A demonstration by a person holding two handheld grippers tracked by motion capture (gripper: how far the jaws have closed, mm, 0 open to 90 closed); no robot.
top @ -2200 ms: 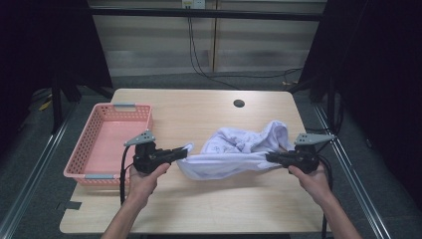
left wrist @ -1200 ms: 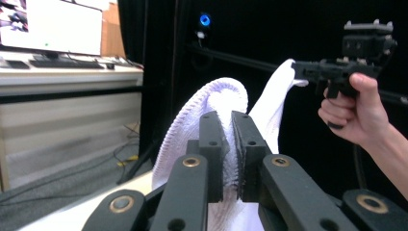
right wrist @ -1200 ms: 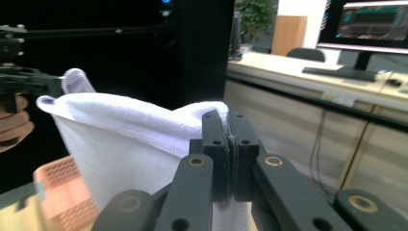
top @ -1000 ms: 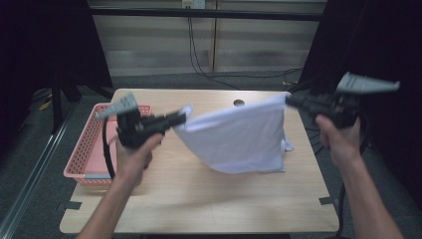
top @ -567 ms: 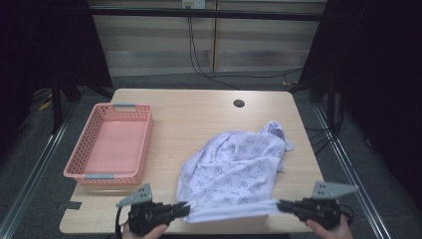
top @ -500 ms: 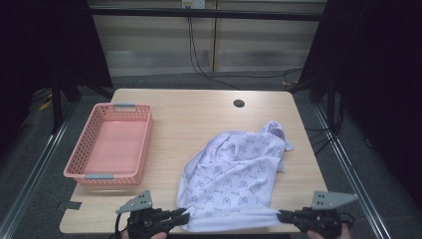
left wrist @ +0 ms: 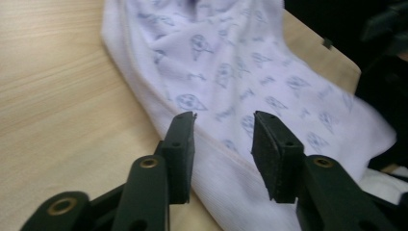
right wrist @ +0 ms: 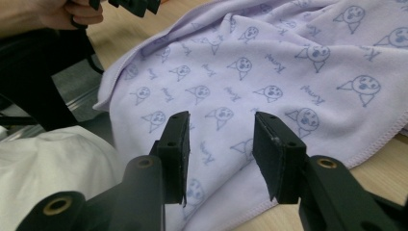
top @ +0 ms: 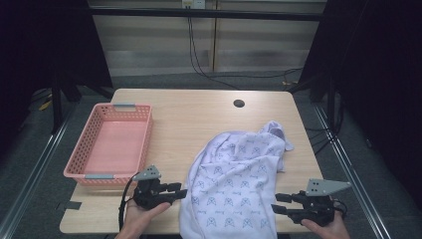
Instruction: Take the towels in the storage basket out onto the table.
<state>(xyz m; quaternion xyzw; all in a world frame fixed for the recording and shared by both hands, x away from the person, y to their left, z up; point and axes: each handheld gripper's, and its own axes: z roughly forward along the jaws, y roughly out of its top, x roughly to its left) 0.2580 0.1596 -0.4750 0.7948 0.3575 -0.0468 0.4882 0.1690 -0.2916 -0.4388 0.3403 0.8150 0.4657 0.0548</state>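
While the cloth lies spread but uneven, the step in hand is judged to be flattening it for a fold.

Cloth (top: 234, 186): laid on the right half of the table (top: 199, 119); its near edge hangs over the table's front edge, and its far end is bunched near the right rim.
Basket (top: 110, 144): pink, set at the table's left, well apart from the cloth.
Step advice: the near hem is to be taken close to each corner, not mid-edge, so that tension is spread evenly. Both corners are to be drawn level before any lift. The bunched far end is to be pulled out flat before a fold is started.
Risk: a grip on one layer only is judged likely to drag the cloth further off the table.
Left gripper (top: 178, 190): jaws set moderately apart, nothing held; seen just beside the cloth's left hem. In the left gripper view (left wrist: 223, 139) the hem runs under the gap between the pads, which appear not to touch it.
Right gripper (top: 275, 203): jaws likewise apart, nothing held; placed at the cloth's near right corner, with printed fabric visible between the pads (right wrist: 221, 139).
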